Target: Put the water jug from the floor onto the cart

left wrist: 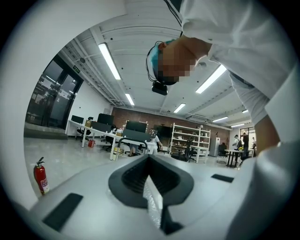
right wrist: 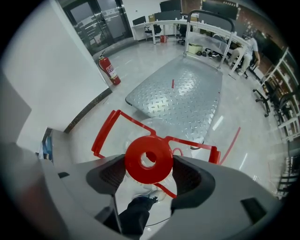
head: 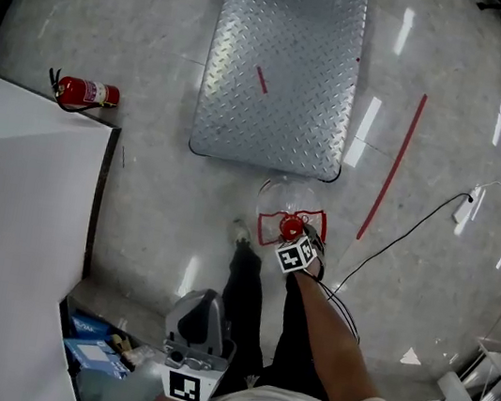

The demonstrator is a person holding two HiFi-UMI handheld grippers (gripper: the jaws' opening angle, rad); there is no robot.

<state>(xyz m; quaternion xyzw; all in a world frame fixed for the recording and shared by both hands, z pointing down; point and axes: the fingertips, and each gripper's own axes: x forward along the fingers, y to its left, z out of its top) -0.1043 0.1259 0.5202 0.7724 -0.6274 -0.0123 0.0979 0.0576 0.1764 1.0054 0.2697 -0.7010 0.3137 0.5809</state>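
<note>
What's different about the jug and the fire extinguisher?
The jug is clear with a red cap; the fire extinguisher has a red body. The jug sits by the cart, the fire extinguisher by the white wall. Both stand on the floor.

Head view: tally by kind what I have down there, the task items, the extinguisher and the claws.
water jug: 1
cart: 1
fire extinguisher: 1
claws: 2, the left claw and the right claw
Total: 5
</note>
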